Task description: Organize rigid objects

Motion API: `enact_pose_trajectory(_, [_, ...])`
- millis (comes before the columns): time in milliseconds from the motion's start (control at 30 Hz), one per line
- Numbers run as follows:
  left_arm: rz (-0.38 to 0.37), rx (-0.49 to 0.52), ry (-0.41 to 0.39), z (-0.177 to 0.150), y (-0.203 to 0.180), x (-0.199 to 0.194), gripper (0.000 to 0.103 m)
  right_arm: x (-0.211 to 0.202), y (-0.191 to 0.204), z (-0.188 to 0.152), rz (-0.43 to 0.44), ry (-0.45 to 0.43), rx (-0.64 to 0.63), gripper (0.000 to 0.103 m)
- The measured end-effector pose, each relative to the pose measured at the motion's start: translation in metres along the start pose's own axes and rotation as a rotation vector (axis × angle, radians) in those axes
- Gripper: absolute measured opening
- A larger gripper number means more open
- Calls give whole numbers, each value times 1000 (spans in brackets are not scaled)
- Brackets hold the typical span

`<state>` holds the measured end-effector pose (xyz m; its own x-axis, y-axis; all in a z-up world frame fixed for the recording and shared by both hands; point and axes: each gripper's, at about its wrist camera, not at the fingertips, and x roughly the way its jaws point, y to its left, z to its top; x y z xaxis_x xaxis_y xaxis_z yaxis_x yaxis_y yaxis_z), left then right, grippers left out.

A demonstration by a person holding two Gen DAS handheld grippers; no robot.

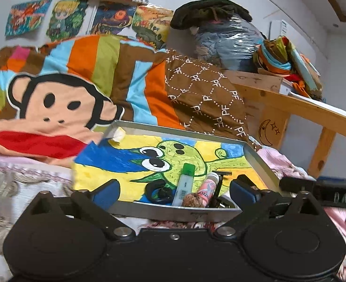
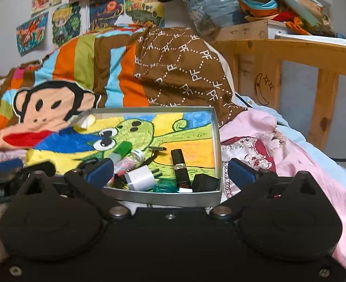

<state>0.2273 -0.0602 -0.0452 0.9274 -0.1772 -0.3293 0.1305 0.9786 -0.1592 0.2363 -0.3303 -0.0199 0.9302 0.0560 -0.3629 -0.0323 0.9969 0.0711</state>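
Note:
A shallow grey tray lined with a bright cartoon drawing lies on the bed. Its near end holds a green-capped white tube, a pink bottle, a black razor, a black ring-shaped piece and a fuzzy brown item. The right wrist view also shows a white charger plug, a black lipstick, a black cap and a teal item. My left gripper and right gripper both hover open over the tray's near edge, holding nothing.
The tray rests on pink bedding. Behind it lie a striped monkey quilt and a brown patterned pillow. A wooden bed rail stands at the right, with piled clothes above. Posters hang on the wall.

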Motion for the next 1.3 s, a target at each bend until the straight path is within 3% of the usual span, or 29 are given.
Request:
enact_pose_trajectory(300, [11, -37, 16, 11, 10, -57, 102, -60, 10, 10, -9, -70, 18, 103])
enact_pose_trajectory(467, [40, -12, 0, 13, 5, -87, 102, -101, 23, -7, -18, -101, 44, 103])
enact_pose_trajectory(733, [37, -50, 10, -6, 12, -128, 102, -161, 45, -32, -183, -124, 7, 103])
enact_pose_trajectory(833, [42, -54, 10, -11, 13, -139, 102, -181, 52, -42, -228, -134, -5, 103])
enact_pose_trajectory(967, [55, -44, 14, -12, 11, -148, 102, -206, 55, -51, -217, -155, 21, 103])
enact_pose_trajectory(1100, [55, -26, 66, -13, 6, -153, 102, -228, 60, -62, -227, -164, 50, 103])
enact_pose_trajectory(1300, [20, -9, 72, -22, 4, -165, 102, -260, 71, -79, -252, -154, 50, 103])
